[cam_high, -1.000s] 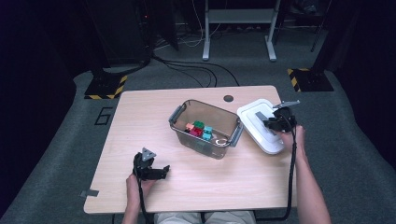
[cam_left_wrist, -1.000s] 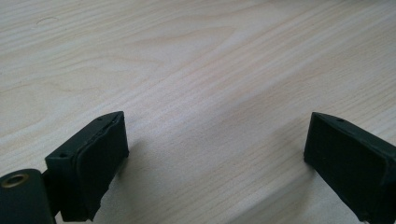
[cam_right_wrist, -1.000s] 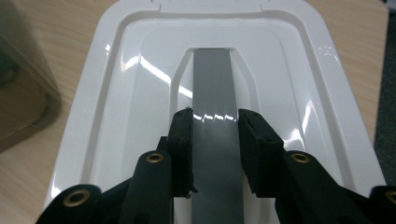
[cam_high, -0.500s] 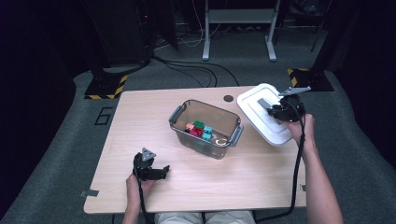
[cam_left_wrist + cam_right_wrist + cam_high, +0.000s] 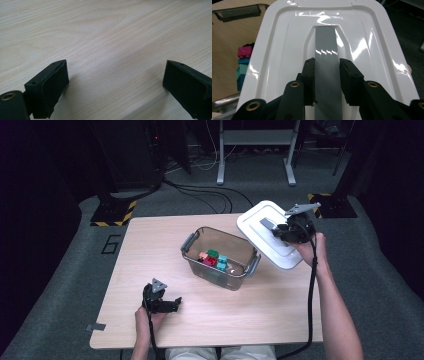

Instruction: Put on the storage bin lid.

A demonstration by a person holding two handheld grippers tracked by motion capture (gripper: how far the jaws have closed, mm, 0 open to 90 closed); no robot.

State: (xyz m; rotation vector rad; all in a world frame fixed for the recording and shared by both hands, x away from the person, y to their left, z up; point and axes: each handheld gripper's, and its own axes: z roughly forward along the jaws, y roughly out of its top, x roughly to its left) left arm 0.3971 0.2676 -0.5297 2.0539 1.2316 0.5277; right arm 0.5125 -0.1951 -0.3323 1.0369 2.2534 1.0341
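Note:
My right gripper [image 5: 278,227] [image 5: 327,80] is shut on the grey handle [image 5: 325,62] of a white plastic lid [image 5: 265,232] [image 5: 287,50]. The lid hangs tilted in the air to the right of a clear storage bin [image 5: 220,270]. In the bin lie several coloured blocks [image 5: 212,258], and some of the blocks [image 5: 243,62] peek out past the lid's left edge in the right gripper view. Near the table's front left, my left gripper [image 5: 175,304] [image 5: 115,85] rests low over bare wood, open, with nothing between its jaws.
The light wooden table [image 5: 150,250] has free surface left of and in front of the bin. A dark round spot [image 5: 243,224] marks the far table edge. Grey carpet, cables and stand legs [image 5: 220,170] lie beyond the table.
My right gripper has lifted the white lid off the table and carried it up and tilted it, right of the bin. The left gripper has stayed put.

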